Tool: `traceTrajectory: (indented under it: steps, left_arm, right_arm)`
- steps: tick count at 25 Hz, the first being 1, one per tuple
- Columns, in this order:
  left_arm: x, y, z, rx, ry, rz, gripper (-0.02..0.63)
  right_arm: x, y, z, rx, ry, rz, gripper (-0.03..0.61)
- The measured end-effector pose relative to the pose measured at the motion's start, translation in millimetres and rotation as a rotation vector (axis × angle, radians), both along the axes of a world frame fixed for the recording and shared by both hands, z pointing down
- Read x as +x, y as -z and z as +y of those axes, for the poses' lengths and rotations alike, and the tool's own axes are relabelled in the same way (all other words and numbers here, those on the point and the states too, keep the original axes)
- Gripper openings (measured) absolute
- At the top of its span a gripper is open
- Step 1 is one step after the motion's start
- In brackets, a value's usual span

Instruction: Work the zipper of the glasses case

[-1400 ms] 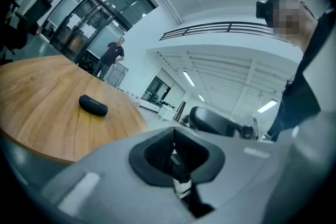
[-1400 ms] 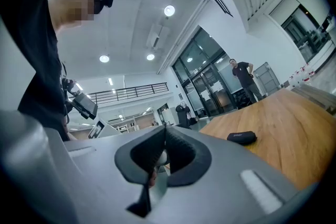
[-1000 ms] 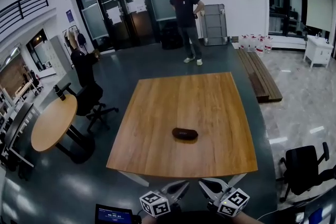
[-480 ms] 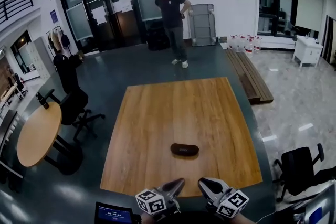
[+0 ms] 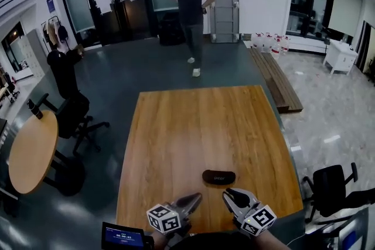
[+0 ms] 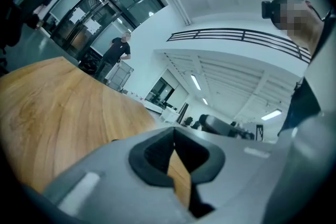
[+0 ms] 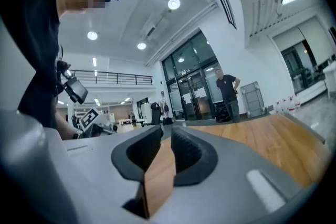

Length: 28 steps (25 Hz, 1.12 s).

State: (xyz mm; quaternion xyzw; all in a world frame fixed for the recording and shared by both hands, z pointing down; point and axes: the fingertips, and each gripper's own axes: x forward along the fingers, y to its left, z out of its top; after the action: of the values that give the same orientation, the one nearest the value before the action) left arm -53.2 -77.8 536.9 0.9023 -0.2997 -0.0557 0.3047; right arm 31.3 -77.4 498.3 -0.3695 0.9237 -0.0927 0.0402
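Note:
The dark oval glasses case [image 5: 218,177] lies zipped on the wooden table [image 5: 199,126], near its front edge. Both grippers hover low over that edge, just short of the case and not touching it. My left gripper [image 5: 196,199] [image 6: 174,131] sits to the case's near left with its tips together and nothing held. My right gripper [image 5: 229,195] [image 7: 166,134] is directly in front of the case. Its jaws have just been opening and stand a narrow gap apart, with only table showing between them. Neither gripper view shows the case.
A person [image 5: 190,3] walks beyond the table's far end and another [image 5: 61,67] sits at the left by a round table [image 5: 32,152]. An office chair [image 5: 331,190] stands at the right, a low wooden bench [image 5: 275,76] at the far right. A small screen [image 5: 123,237] is at the bottom left.
The head view has come closer to the table, so the case now lies just ahead of the grippers. Both grippers have advanced over the front edge. The right jaws have parted slightly.

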Motion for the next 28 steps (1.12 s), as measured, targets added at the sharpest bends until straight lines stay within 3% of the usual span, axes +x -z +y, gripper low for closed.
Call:
traceTrajectory:
  steps: [5,11,17,21,25,28]
  left_arm:
    - [-2,-12,-13,-0.046,0.022,0.038,0.003]
    - [0,-21,-16,-0.099,0.078,0.018,0.002]
    - [4,-25,-4,-0.145,0.181,-0.03,0.002]
    - [0,-25,-19,-0.148,0.249,-0.047,0.002]
    - [10,-28,-19,-0.177,0.275,-0.058,0.003]
    - [14,-31,-21,-0.185,0.28,-0.048,0.003]
  right_arm:
    - [7,-49,-27,0.004,0.038,0.304,0.081]
    - [14,-125,-49,0.005,0.184,0.657,0.135]
    - [11,-173,-58,0.025,0.375,0.775,0.202]
    - [-3,-186,-85,0.069,0.434,0.782,0.23]
    - [-15,-194,-85,0.061,0.518,0.827,0.316]
    - [-20,-212,-81,0.073,0.587,0.895,0.329]
